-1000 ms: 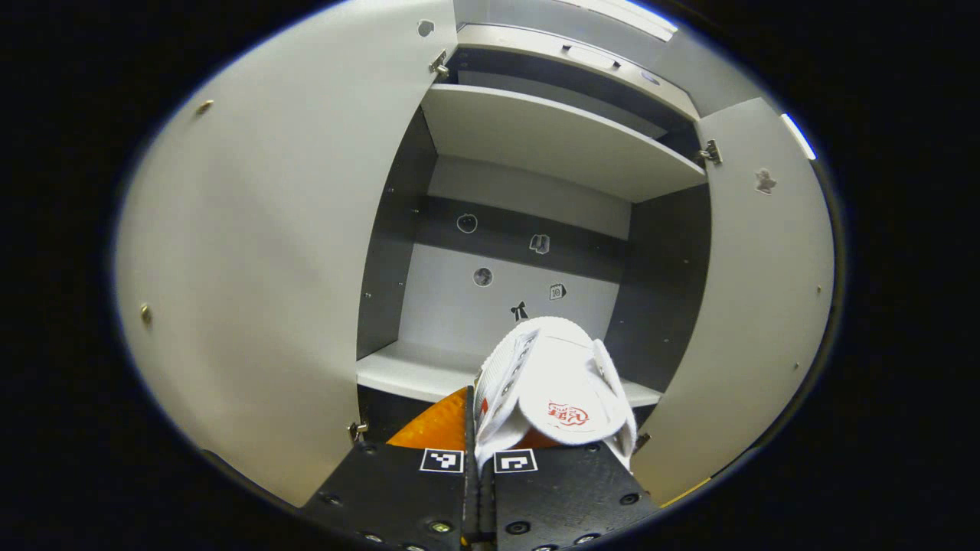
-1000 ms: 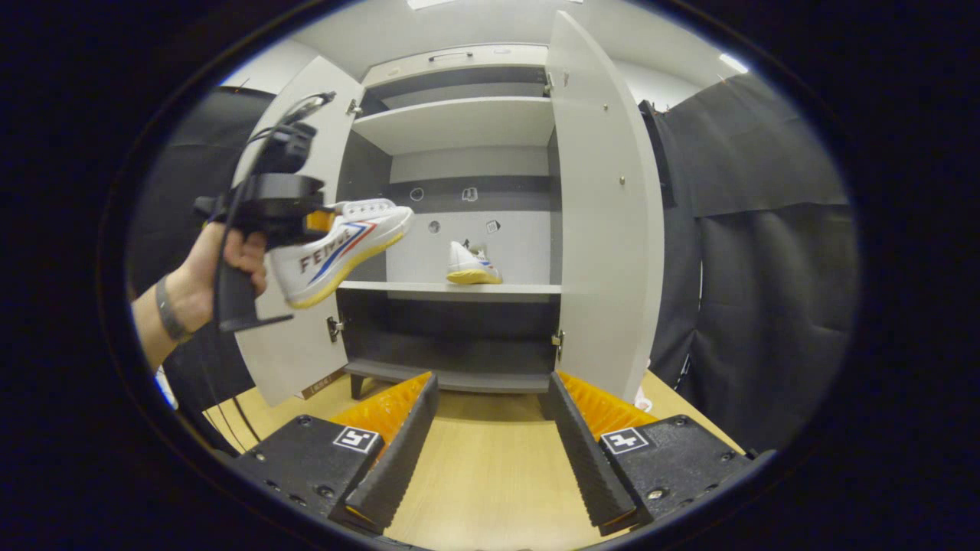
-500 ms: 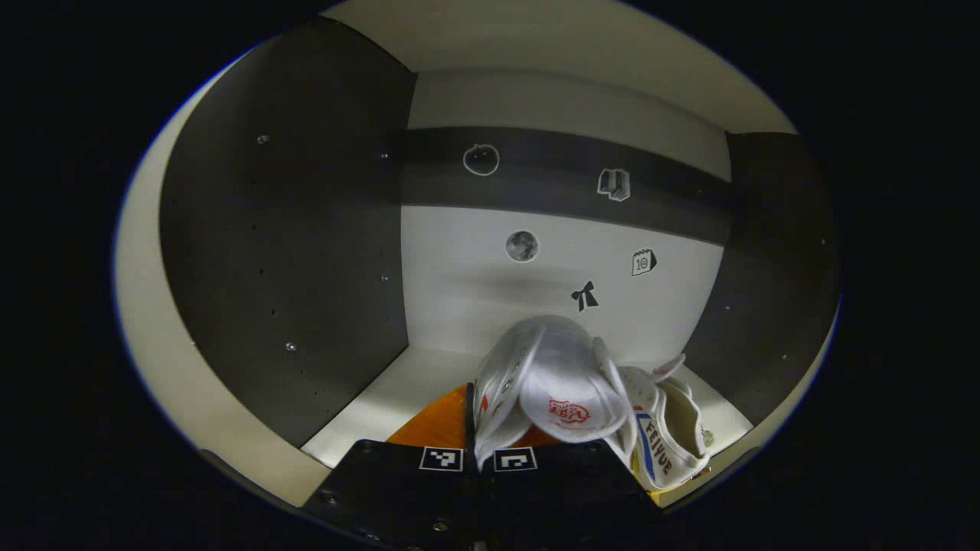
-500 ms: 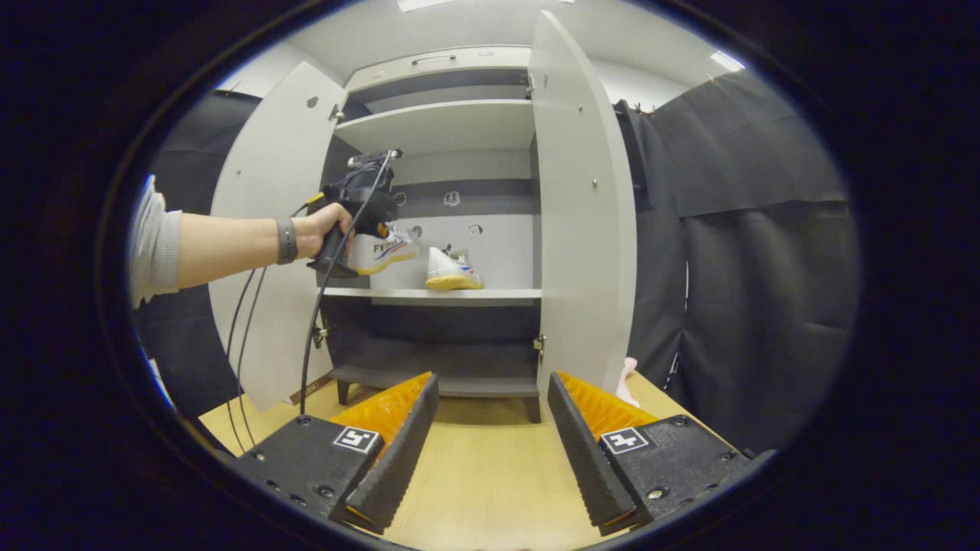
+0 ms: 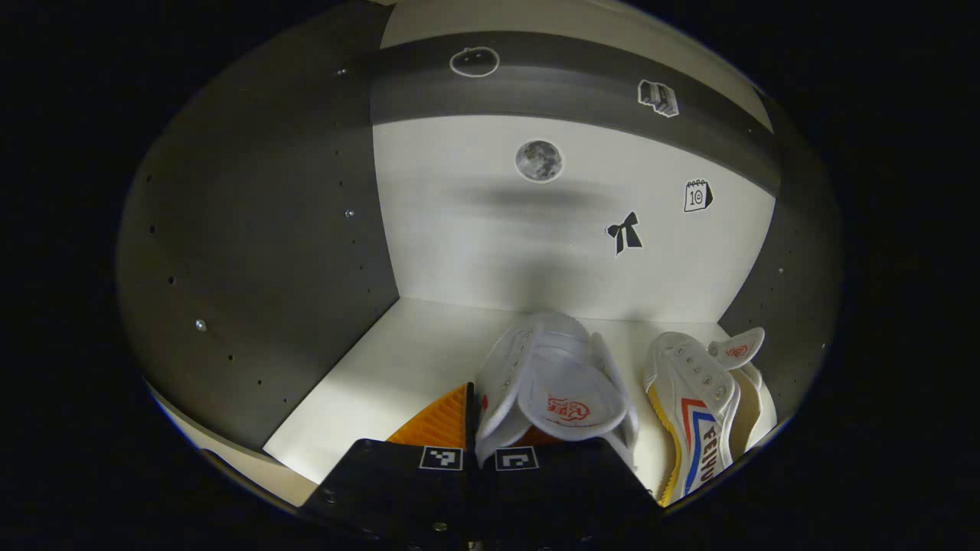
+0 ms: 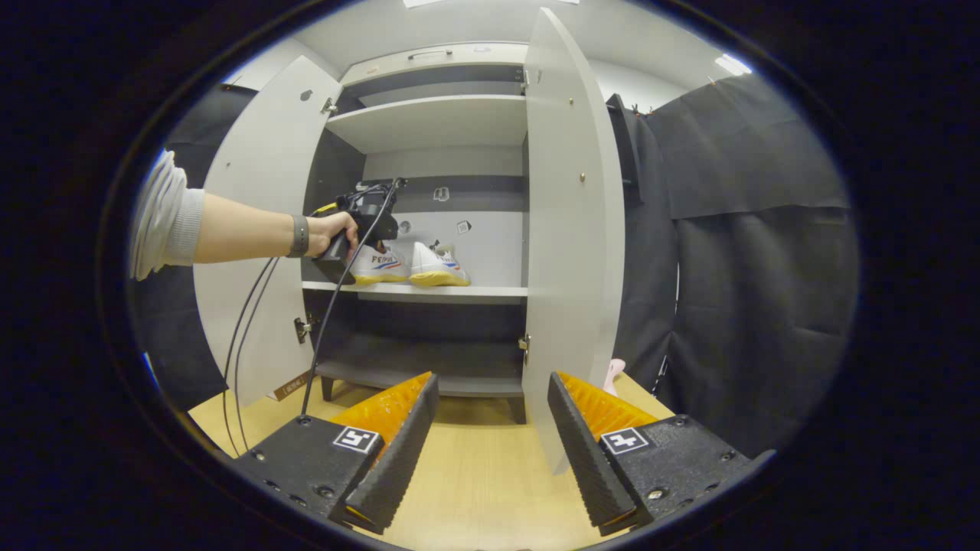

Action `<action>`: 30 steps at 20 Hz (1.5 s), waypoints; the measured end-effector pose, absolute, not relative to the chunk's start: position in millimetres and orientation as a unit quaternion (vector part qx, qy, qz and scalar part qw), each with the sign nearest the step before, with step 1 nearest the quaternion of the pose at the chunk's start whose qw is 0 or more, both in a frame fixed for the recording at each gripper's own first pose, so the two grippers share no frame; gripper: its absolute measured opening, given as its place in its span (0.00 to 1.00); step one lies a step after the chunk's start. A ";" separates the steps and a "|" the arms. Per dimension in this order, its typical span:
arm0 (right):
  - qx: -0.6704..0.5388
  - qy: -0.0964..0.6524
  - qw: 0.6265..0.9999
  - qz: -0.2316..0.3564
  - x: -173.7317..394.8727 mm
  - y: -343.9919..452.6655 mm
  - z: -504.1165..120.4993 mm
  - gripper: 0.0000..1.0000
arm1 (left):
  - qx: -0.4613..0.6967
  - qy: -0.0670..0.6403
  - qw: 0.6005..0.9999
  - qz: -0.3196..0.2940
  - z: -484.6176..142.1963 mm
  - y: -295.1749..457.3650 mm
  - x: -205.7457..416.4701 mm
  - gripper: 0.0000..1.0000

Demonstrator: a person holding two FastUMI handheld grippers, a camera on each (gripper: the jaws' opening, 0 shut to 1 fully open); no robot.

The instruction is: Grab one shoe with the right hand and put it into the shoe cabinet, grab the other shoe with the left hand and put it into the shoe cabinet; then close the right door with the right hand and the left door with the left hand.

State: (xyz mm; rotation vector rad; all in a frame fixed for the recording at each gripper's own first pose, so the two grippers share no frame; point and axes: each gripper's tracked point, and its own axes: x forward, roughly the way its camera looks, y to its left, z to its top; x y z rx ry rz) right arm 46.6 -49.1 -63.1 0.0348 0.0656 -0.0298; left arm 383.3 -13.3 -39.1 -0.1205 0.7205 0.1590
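Left gripper point(image 5: 481, 448) fingers clamped on second shoe point(image 5: 555, 383), right gripper point(image 6: 490, 428) fingers apart: lower sole flat onto shelf point(image 5: 398, 352) beside first shoe point(image 5: 700, 398), then release.

Black blocky gripper bodies with small screws and a square white-and-black marker tag on each half. On the right gripper point(image 6: 486, 428), ridged black finger pads point(image 6: 398, 451) backed by ribbed orange plastic. Left gripper point(image 5: 478, 428) at 6 o'clock, orange ribbing beside its tags. Far off at 10 o'clock, a grey sleeve point(image 6: 164, 218), dark wristband point(image 6: 298, 235), and black cables point(image 6: 325, 321) hanging from the handle.
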 end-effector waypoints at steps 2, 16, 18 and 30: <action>0.021 0.034 0.999 -0.011 48.7 -47.7 -63.7 0.90 | -0.071 0.359 0.929 0.058 -40.8 -18.3 382.7 0.04; 0.022 0.032 0.999 0.019 45.0 -25.9 -63.7 0.90 | -0.063 0.266 0.962 0.013 29.5 -14.3 330.7 0.40; 0.024 0.032 0.999 0.022 41.6 -23.4 -64.0 0.90 | -0.051 0.224 0.973 0.003 57.4 -15.5 311.3 0.35; 0.018 0.033 0.999 0.034 18.9 -13.1 -63.3 0.91 | -0.028 0.025 0.999 -0.011 76.8 -23.0 80.3 0.42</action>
